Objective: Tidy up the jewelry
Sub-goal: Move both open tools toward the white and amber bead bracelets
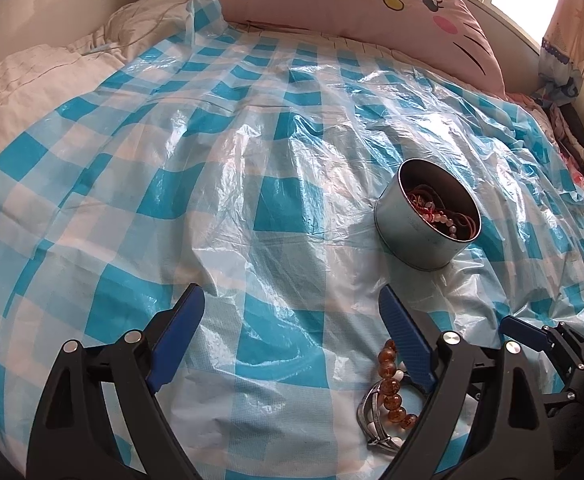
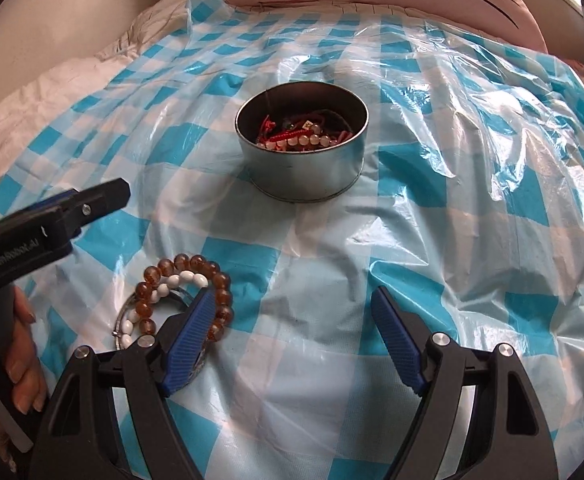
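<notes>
Blue-checked plastic sheet (image 2: 331, 280) covers the bed. Bracelets (image 2: 180, 296) are seen beside the right gripper (image 2: 292, 300), fingers spread wide, empty; left gripper (image 1: 292, 300) likewise. More jewelry fills the tin (image 2: 301, 152).

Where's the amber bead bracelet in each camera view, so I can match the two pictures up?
Left wrist view: amber bead bracelet lies low, right of centre, beside the left gripper's right finger.
Right wrist view: low on the left, its right side partly behind the right gripper's left finger.
Shared landmark: the round metal tin further back.
</notes>
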`<state>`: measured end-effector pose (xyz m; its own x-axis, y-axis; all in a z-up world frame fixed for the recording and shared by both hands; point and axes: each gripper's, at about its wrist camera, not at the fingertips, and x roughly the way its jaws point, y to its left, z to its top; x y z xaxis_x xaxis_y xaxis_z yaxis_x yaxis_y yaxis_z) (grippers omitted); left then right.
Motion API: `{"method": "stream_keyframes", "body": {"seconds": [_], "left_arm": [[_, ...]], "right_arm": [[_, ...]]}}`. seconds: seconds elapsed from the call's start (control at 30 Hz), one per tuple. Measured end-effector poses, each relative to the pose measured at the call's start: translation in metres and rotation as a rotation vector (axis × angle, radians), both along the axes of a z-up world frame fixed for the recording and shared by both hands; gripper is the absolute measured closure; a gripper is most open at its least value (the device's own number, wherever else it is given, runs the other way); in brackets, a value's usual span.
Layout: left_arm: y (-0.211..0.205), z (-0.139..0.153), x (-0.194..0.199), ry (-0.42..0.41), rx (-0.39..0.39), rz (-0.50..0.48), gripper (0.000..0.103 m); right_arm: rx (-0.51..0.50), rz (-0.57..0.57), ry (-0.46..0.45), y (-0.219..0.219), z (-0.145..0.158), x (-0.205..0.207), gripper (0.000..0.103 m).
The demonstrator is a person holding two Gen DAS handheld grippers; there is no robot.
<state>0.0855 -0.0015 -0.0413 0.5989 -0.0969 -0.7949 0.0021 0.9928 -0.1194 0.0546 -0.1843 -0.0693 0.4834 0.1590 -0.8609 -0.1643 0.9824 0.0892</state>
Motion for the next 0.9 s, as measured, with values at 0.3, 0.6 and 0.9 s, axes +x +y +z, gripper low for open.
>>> {"method": "stream_keyframes", "body": {"seconds": [0.3,0.6,0.9], "left_arm": [[0.0,-0.001,0.001,0.006,-0.004,-0.002,0.018],[0.0,-0.002,0.002,0.008,-0.007,0.001,0.018],[-0.017,-0.003,-0.002,0.008,0.007,-0.1,0.018]], "right_arm": [[-0.039,0.047,0.005,0.008,-0.004,0.005,0.025],[-0.377,-0.071,-0.08,0.004,-0.003,0.009,0.02],[-0.211,-0.201,-0.035,-0.05,-0.008,0.0,0.02]]}}
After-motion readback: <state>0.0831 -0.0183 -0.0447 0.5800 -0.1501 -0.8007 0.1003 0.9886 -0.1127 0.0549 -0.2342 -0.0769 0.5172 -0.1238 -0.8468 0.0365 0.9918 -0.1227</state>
